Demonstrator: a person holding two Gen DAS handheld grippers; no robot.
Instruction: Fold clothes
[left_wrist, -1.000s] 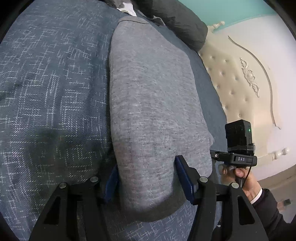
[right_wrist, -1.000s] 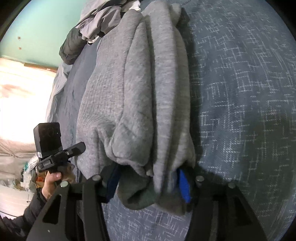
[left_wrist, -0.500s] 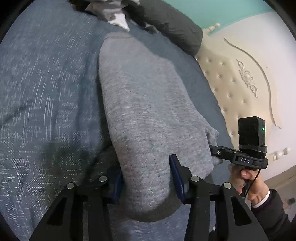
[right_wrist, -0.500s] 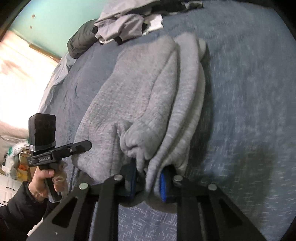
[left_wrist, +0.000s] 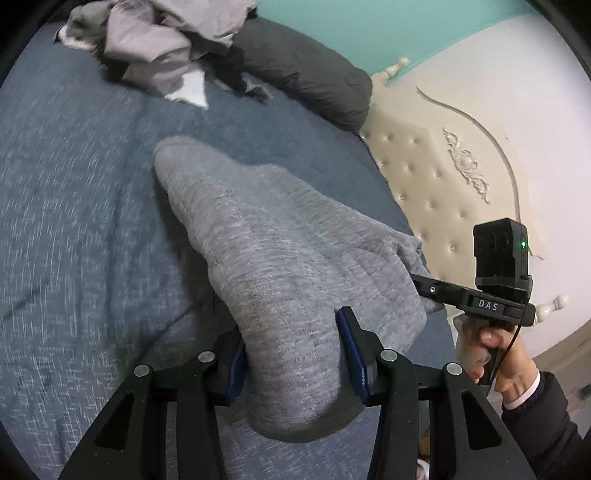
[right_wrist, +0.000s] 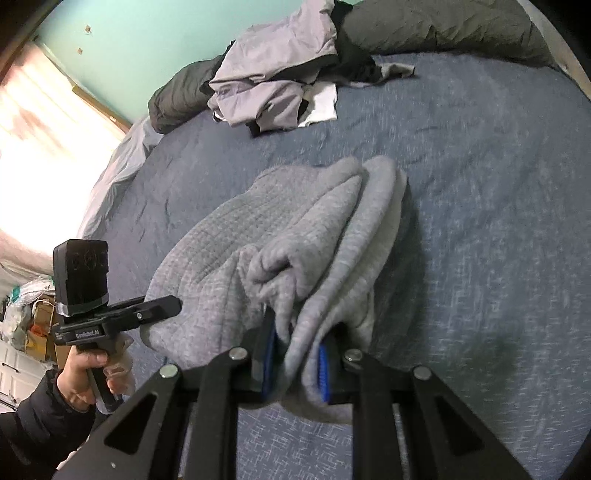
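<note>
While near end of grey sweater (left_wrist: 280, 258) hangs lifted off bed (left_wrist: 74, 221), left tool (left_wrist: 295, 350) & right tool (right_wrist: 295, 365) each clamp bunched corner; jaws just closed. Step: lifting for fold. Next: carry fwd evenly, lay flat.

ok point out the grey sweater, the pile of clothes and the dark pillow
grey sweater (left_wrist: 280, 258): left wrist view, on the top of its folded body.
pile of clothes (right_wrist: 266, 74): right wrist view, on the pale lilac garment on top.
dark pillow (left_wrist: 306, 74): left wrist view, on its middle.
</note>
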